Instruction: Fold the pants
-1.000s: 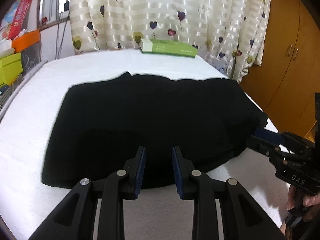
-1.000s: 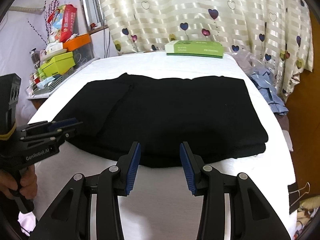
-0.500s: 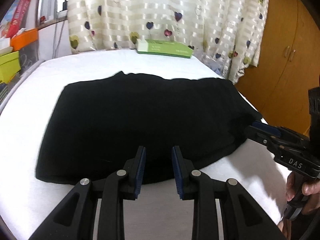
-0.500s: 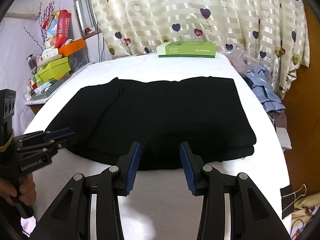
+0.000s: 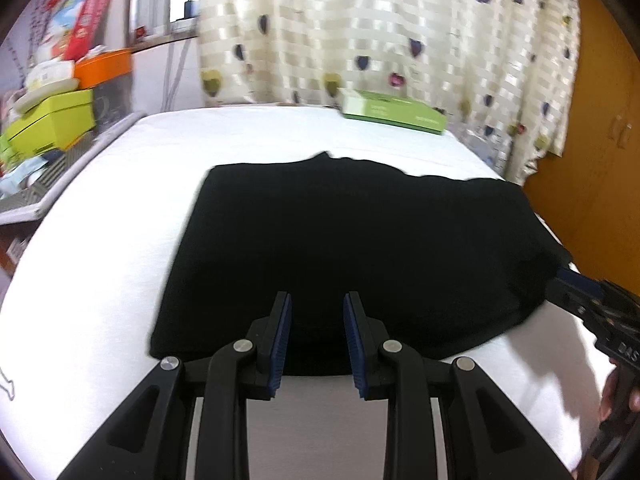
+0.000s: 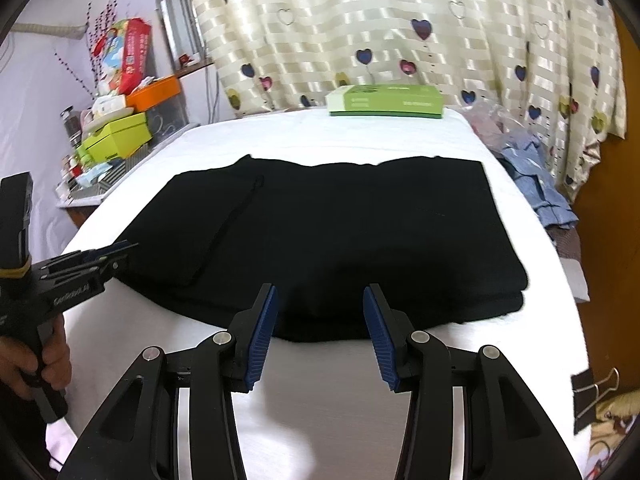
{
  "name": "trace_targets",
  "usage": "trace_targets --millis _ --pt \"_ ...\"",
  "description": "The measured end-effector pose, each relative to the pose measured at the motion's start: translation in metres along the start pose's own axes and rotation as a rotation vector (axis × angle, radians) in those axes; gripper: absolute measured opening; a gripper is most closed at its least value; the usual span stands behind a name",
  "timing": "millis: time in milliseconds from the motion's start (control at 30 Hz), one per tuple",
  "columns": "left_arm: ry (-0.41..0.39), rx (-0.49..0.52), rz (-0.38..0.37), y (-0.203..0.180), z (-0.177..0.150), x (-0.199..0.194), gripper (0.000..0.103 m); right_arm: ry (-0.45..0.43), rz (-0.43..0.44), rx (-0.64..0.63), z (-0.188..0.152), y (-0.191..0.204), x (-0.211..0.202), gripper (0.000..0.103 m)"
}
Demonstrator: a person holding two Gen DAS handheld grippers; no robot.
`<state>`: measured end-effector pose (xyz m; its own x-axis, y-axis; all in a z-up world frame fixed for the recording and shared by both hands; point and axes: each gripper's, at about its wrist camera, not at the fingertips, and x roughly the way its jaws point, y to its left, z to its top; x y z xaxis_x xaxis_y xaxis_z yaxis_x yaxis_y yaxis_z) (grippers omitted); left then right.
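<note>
One pair of black pants (image 6: 320,232) lies folded flat on the white table (image 6: 320,392), filling its middle. At twelve o'clock, at the far edge by the heart-print curtain (image 6: 400,32), sits one closed green box (image 6: 386,100); what it holds cannot be seen. At ten o'clock a shelf stack includes one orange box (image 6: 154,92) and one lime-green box (image 6: 118,138), both closed.

The left gripper (image 5: 316,336) hovers over the pants' near hem, fingers (image 5: 280,332) narrowly apart and empty. The right gripper (image 6: 318,334) hovers likewise, fingers (image 6: 380,336) wide and empty.
</note>
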<state>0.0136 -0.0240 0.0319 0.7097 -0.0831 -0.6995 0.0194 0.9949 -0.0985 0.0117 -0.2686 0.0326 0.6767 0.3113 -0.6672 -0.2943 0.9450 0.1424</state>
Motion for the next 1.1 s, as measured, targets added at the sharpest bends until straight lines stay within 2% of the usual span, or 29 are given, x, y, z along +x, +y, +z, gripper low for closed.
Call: trace_targets --millis 133,433,667,800,1100 --pt "0.015 -0.022 0.058 0.009 -0.005 0.004 0.029 0.011 0.008 -0.005 0.000 0.005 0.006 0.046" --pt "0.028 -0.007 0.028 0.004 -0.010 0.007 0.029 0.019 -0.022 0.023 -0.003 -0.004 0.007 0.046" --pt "0.037 0.040 -0.031 -0.015 -0.015 0.005 0.029 0.017 -0.022 0.066 -0.008 -0.014 0.002 0.046" --pt "0.043 0.069 -0.075 -0.027 -0.018 0.002 0.029 0.003 -0.033 0.126 -0.014 -0.030 -0.008 0.054" --pt "-0.009 0.080 -0.074 -0.032 -0.004 -0.001 0.029 -0.013 -0.045 0.377 -0.027 -0.090 -0.021 0.055"
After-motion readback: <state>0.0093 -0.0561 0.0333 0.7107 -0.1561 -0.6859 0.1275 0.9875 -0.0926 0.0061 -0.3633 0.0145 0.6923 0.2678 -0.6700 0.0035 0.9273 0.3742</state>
